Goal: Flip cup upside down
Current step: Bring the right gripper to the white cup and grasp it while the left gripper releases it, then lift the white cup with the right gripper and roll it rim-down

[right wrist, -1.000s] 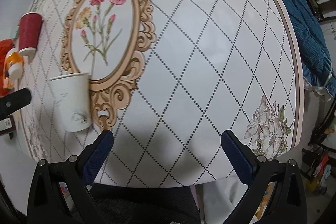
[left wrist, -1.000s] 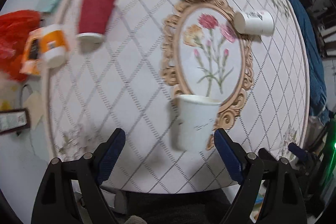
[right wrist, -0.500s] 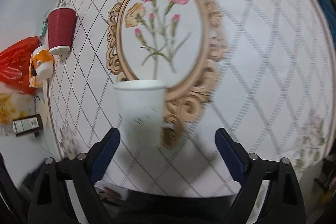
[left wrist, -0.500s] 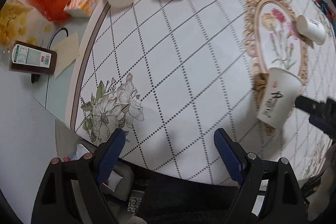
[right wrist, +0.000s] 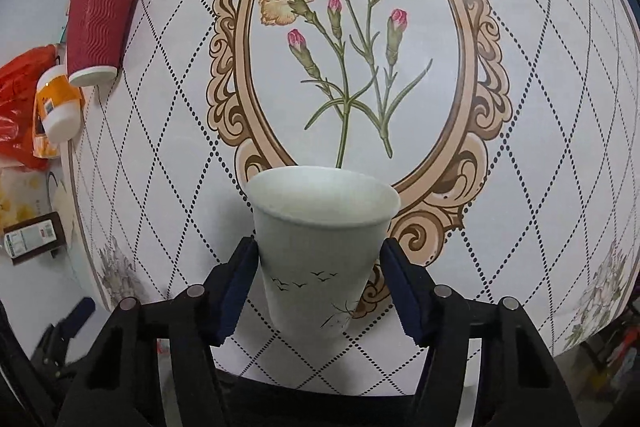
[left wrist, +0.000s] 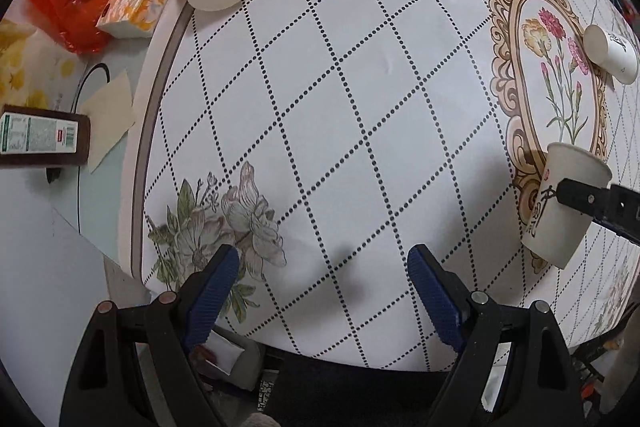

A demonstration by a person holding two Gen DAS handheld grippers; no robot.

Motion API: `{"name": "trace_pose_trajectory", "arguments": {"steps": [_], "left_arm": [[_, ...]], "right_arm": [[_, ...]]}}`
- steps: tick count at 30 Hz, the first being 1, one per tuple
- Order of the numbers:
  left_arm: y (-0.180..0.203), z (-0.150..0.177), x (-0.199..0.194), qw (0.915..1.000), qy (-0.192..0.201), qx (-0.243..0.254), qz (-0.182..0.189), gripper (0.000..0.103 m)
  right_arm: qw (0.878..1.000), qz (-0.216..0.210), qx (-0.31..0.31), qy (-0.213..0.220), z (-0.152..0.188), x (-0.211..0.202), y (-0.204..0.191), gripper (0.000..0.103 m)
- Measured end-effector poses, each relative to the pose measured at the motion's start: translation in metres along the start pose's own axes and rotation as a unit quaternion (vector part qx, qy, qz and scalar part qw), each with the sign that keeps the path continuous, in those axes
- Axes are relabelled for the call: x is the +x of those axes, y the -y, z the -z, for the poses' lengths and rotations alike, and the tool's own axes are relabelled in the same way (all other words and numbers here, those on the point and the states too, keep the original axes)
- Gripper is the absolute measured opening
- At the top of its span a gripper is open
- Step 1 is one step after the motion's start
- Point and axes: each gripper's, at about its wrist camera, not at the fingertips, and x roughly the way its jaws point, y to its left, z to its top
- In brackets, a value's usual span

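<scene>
Cup [right wrist: 320,251] upright between right claw [right wrist: 318,279] fingers, gripped; left claw [left wrist: 322,291] released

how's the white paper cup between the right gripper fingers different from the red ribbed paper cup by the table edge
The white paper cup stands upright, mouth up; the red ribbed paper cup stands upside down on its rim. The white cup is smooth with small printed birds, the red one has a wavy ribbed wall. The right gripper brackets the white cup, while the red cup stands alone. Both are tapered paper cups on the patterned table.
</scene>
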Motion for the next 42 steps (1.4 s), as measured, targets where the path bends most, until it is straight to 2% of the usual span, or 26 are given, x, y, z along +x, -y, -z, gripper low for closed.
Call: {"name": "trace_pose_trajectory", "arguments": {"steps": [14, 23, 28, 31, 33, 34, 35, 36, 38, 39, 40, 41, 42], "left_arm": [[0.0, -0.011, 0.007, 0.9996, 0.0, 0.029, 0.003, 0.086], [0.0, -0.011, 0.009, 0.9995, 0.002, 0.031, 0.006, 0.086], [-0.005, -0.016, 0.005, 0.9994, 0.01, 0.032, 0.012, 0.086], [-0.008, -0.016, 0.0, 0.9991, 0.024, 0.033, 0.015, 0.086], [-0.011, -0.017, -0.005, 0.9987, 0.038, 0.031, 0.01, 0.086], [-0.012, -0.018, -0.006, 0.9986, 0.043, 0.029, 0.007, 0.086], [-0.014, -0.018, -0.006, 0.9985, 0.047, 0.026, 0.002, 0.086], [-0.016, -0.018, -0.005, 0.9987, 0.047, 0.021, -0.001, 0.086], [-0.02, -0.019, -0.001, 0.9992, 0.039, 0.007, 0.008, 0.086], [-0.021, -0.02, 0.001, 0.9993, 0.035, 0.002, 0.011, 0.086], [-0.023, -0.021, 0.004, 0.9994, 0.032, -0.005, 0.014, 0.086], [-0.023, -0.02, 0.007, 0.9994, 0.03, -0.009, 0.015, 0.086], [-0.023, -0.02, 0.01, 0.9994, 0.027, -0.015, 0.013, 0.086]], "right_arm": [[1.0, 0.026, -0.008, -0.002, 0.006, 0.004, -0.001, 0.067], [1.0, 0.014, 0.005, -0.007, 0.009, 0.003, 0.007, 0.075], [1.0, 0.011, 0.001, -0.003, 0.012, -0.014, 0.012, 0.076], [1.0, 0.015, -0.022, 0.005, 0.019, -0.038, 0.013, 0.079], [0.996, 0.043, -0.072, 0.017, 0.026, -0.058, 0.006, 0.085], [0.99, 0.069, -0.116, 0.03, 0.031, -0.068, -0.002, 0.088], [0.979, 0.101, -0.169, 0.044, 0.037, -0.076, -0.012, 0.089], [0.959, 0.145, -0.236, 0.057, 0.046, -0.082, -0.025, 0.091], [0.885, 0.238, -0.393, 0.077, 0.071, -0.084, -0.049, 0.091], [0.833, 0.277, -0.472, 0.077, 0.086, -0.079, -0.058, 0.091], [0.767, 0.318, -0.553, 0.075, 0.103, -0.071, -0.064, 0.091], [0.709, 0.343, -0.613, 0.066, 0.118, -0.062, -0.067, 0.091], [0.635, 0.367, -0.677, 0.052, 0.135, -0.051, -0.066, 0.091]]}}
